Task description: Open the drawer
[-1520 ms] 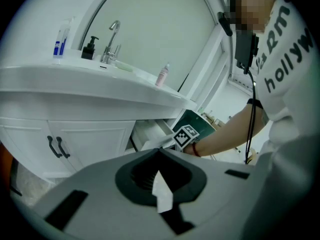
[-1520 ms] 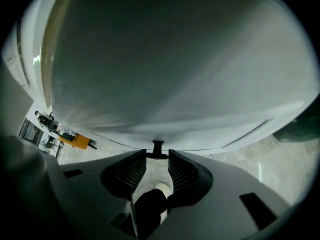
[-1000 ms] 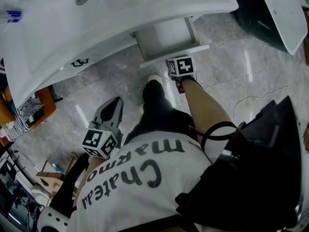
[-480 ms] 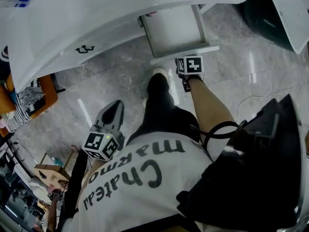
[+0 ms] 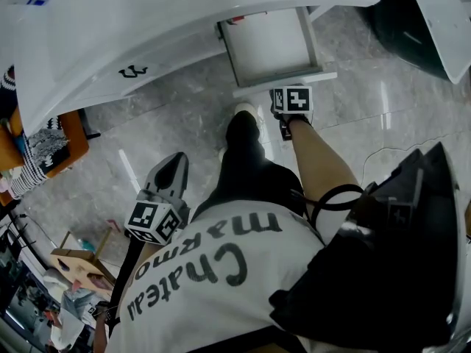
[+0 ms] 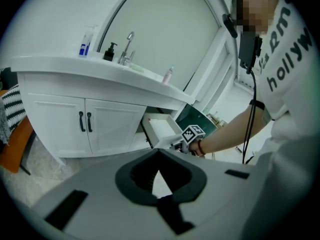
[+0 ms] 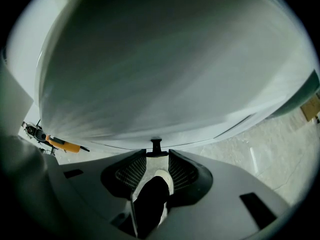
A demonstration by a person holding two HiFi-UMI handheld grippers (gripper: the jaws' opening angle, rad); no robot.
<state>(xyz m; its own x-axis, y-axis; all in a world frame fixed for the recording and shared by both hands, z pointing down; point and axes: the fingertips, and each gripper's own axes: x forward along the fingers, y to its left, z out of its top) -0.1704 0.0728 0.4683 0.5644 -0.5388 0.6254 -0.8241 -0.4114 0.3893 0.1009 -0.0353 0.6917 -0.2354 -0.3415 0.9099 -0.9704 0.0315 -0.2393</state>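
The white drawer (image 5: pixel 268 44) stands pulled out from under the white vanity (image 5: pixel 147 28), and its inside looks empty. My right gripper (image 5: pixel 285 93) is at the drawer front (image 5: pixel 285 84), marker cube on top. In the right gripper view the front panel (image 7: pixel 165 69) fills the picture. The small black handle (image 7: pixel 156 145) sits between the jaws, and my right gripper (image 7: pixel 156 154) is shut on it. My left gripper (image 5: pixel 176 158) hangs over the floor at the lower left, away from the drawer. Its tips meet, with nothing between them (image 6: pixel 159 153). The left gripper view shows the open drawer (image 6: pixel 162 129) from the side.
Left of the drawer are two cabinet doors with black handles (image 6: pixel 85 121). A tap (image 6: pixel 127 46) and bottles stand on the vanity top. An orange seat with striped cloth (image 5: pixel 44 149) is at the left. The person's leg and shoe (image 5: pixel 246 142) stand just before the drawer on the marble floor (image 5: pixel 184 116).
The drawer has come further out of the vanity, and the right gripper has moved back with its front. The left gripper has barely shifted in the picture.
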